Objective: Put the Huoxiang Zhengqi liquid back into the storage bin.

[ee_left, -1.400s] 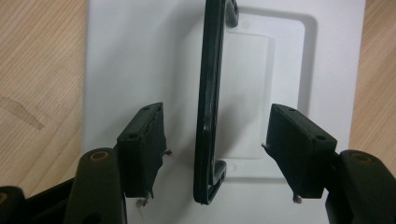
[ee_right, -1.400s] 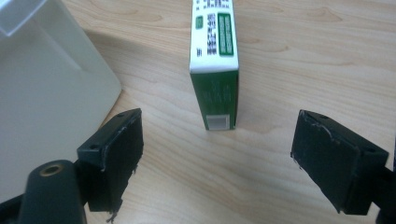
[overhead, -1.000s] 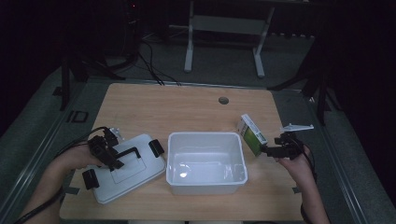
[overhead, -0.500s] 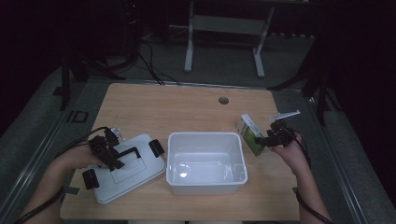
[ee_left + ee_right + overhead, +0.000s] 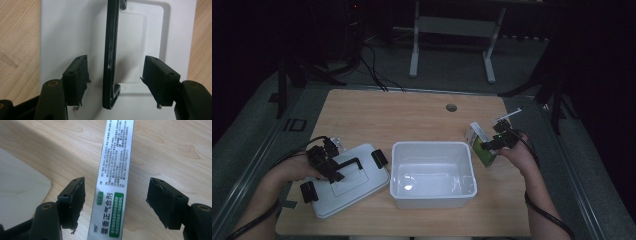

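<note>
High view: on the wooden worktop [image 5: 412, 120] a white bin [image 5: 433, 173] sits in the middle, its white lid [image 5: 348, 186] lying flat to the left. The left hand-held gripper [image 5: 332, 167] hovers over the lid's black handle [image 5: 348, 163]. The right hand-held gripper [image 5: 488, 145] is at a green-and-white box [image 5: 479, 144] standing just right of the bin.

Left gripper view: the pads stand apart on either side of the handle [image 5: 111, 55], touching neither face.

Right gripper view: the pads have just been closing but remain apart, the narrow box [image 5: 112, 182] between them, clear of both
</note>
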The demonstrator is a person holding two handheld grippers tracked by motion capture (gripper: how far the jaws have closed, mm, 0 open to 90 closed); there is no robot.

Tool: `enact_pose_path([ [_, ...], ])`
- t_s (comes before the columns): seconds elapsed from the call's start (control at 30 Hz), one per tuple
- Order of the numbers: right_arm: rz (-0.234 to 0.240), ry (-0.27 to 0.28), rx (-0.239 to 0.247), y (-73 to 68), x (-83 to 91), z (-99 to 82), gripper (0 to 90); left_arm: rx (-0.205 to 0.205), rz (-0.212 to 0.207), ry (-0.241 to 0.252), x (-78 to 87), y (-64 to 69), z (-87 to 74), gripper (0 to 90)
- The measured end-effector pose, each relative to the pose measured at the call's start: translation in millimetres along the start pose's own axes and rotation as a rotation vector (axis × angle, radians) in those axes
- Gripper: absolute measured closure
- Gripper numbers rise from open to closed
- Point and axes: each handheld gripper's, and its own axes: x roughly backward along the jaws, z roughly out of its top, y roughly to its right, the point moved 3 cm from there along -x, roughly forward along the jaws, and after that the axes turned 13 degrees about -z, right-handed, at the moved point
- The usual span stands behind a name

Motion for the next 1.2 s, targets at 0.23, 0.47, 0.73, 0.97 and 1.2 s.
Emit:
enact_pose_path([
  [0.23, 0.002, -0.05, 0.026, -3.2, -6.1, 8.9, 33.5, 0.003, -0.001, -0.002, 0.0, -0.5, 0.0, 37.8],
  [0.47, 0.002, -0.122, 0.056, -3.0, -16.7, 16.7, 39.8, -0.003, -0.001, -0.004, -1.0, 0.7, 0.4, 37.7],
  [0.73, 0.001, -0.197, 0.097, -3.3, -23.4, 25.3, 44.3, -0.007, 0.007, -0.018, -1.0, 1.8, 1.6, 37.8],
  [0.97, 0.008, -0.253, 0.117, -4.8, -26.8, 31.6, 47.9, -0.013, 0.007, -0.026, -1.7, 1.4, 2.0, 37.8],
  [1.2, 0.022, -0.286, 0.129, -7.9, -29.7, 35.3, 55.2, -0.009, 0.003, -0.032, -3.7, 1.7, 2.3, 37.8],
])
